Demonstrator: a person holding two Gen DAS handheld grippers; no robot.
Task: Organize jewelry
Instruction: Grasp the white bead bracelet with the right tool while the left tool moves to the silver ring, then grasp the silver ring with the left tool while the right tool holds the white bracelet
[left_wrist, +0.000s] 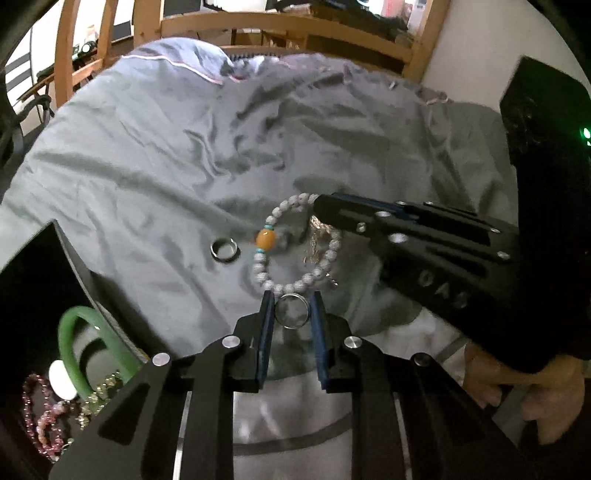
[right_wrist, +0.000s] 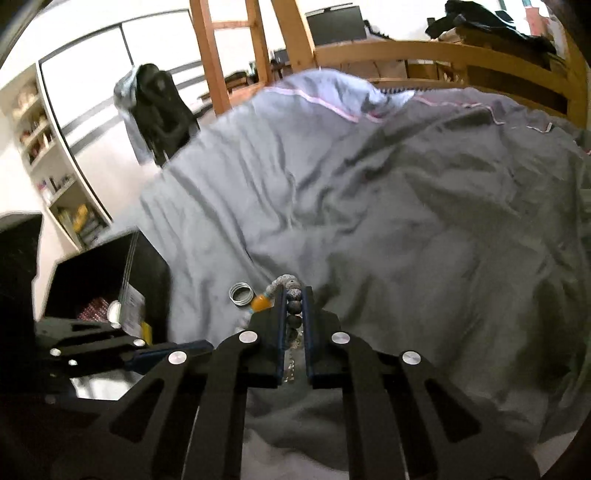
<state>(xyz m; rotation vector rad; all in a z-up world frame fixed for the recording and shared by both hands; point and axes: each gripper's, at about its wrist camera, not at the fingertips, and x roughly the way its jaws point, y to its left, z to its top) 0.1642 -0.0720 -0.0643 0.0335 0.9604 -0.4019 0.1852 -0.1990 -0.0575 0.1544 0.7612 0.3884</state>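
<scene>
On a rumpled grey duvet (left_wrist: 147, 147) before a wooden bed frame (left_wrist: 288, 33), the left gripper (left_wrist: 291, 306) pinches a ring (left_wrist: 291, 311), the right gripper (right_wrist: 294, 295) clamps the bead bracelet (left_wrist: 280, 243), another ring (left_wrist: 223, 249) lying just beside, a black jewelry box (left_wrist: 40, 295) at left.

Right tool (right_wrist: 294, 295) pinches the beaded bracelet (right_wrist: 291, 290) over the grey duvet (right_wrist: 406, 221) — a silver ring (right_wrist: 242, 293) lies just beside.
</scene>
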